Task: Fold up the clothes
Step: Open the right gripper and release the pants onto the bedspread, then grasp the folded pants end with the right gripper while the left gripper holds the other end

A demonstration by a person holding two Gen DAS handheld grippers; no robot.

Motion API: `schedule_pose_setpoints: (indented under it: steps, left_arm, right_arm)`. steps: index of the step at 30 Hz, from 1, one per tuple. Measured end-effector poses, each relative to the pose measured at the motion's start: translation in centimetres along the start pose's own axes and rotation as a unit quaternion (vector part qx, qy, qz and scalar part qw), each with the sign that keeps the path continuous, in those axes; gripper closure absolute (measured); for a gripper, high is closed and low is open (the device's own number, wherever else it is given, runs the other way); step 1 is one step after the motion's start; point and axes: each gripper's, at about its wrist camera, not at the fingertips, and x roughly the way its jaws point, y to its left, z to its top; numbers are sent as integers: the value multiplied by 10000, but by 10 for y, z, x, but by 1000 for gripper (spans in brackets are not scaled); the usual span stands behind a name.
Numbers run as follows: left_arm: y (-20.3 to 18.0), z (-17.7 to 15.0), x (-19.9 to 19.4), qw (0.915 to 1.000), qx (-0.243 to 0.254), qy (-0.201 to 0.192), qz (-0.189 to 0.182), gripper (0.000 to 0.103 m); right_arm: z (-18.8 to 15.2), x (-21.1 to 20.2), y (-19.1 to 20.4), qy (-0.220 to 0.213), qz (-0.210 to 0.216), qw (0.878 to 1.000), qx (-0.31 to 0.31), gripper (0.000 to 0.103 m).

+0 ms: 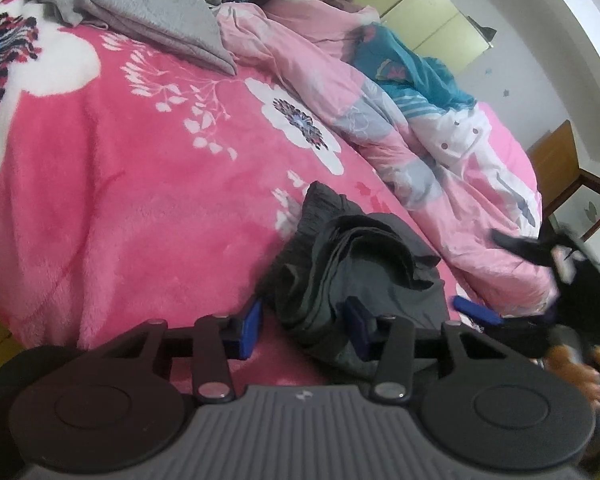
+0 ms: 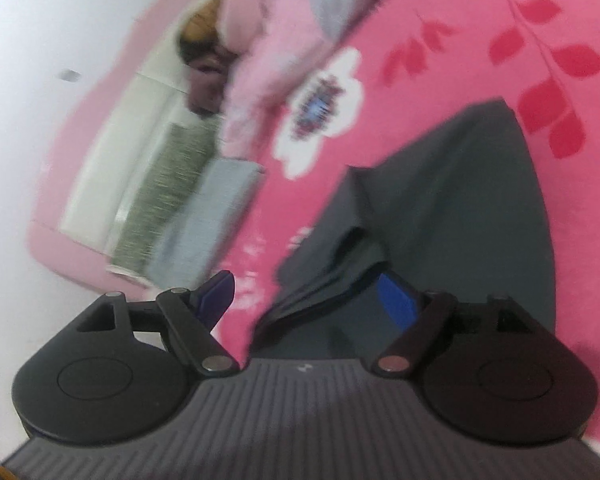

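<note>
bed covered by a pink fleece blanket (image 1: pixel 140 200) with white flower print; a grey folded cloth (image 1: pixel 148 12) lies at the far end, and a pink quilt (image 1: pixel 340 92) runs along the far side with a person lying under it. left wrist view: the dark grey garment (image 1: pixel 364 264) sits crumpled in a heap on the blanket near the bed edge. the left claw (image 1: pixel 304 328) is spread wide, one blue pad on the blanket at the garment's left border, the other pressed against its folds; nothing is pinched between them. the right claw (image 1: pixel 496 280) shows at the right edge, blurred, beside the garment, with a hand (image 1: pixel 580 368) below it. right wrist view, blurred: the same blanket (image 2: pixel 440 20) fills the frame, the garment (image 2: pixel 460 208) lies spread on it directly ahead. the right claw (image 2: pixel 312 300) stands wide apart, its right blue pad over the cloth, its left pad over bare blanket; it grips nothing. a white wall (image 2: pixel 40 80) shows at left.
</note>
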Motion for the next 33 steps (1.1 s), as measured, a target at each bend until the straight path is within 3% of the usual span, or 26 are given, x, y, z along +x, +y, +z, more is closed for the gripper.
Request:
schedule_pose_setpoints:
  steps: [3, 6, 9, 12, 16, 20, 25, 26, 29, 33]
  left_arm:
    - [1, -1, -1, 10000, 59, 21, 25, 59]
    - [-2, -1, -1, 9999, 133, 29, 77, 59]
    - [-3, -1, 0, 9998, 171, 34, 96, 59]
    - [-2, -1, 0, 9999, 147, 45, 68, 59]
    - [0, 1, -1, 9999, 117, 60, 9, 59]
    - [-1, 3, -2, 9999, 74, 78, 14, 59]
    - [-10, 2, -4, 9996, 154, 46, 224, 60]
    - [-13, 2, -5, 9994, 208, 31, 281, 61]
    - [-19, 3, -8, 9987, 297, 13, 402, 67]
    - [-30, 4, -10, 9972, 464, -78, 589, 75]
  right_arm:
    - [13, 34, 10, 199, -191, 9995, -162, 24]
    - [27, 48, 47, 131, 617, 9967, -512, 24]
    - [31, 44, 76, -1, 1518, 9856, -751, 24]
    - [31, 28, 69, -152, 1788, 9816, -648, 24]
    - [-3, -10, 46, -190, 1037, 9876, -1162, 24]
    - [-40, -49, 22, -213, 194, 9844, -1736, 24]
    - [-86, -98, -7, -238, -861, 9660, -2427, 41]
    - [-101, -100, -5, -384, -1124, 9481, -2951, 43]
    - [-139, -90, 9, -585, -1672, 8766, -4474, 44]
    - [-163, -58, 9, -395, -2110, 7973, -5642, 51]
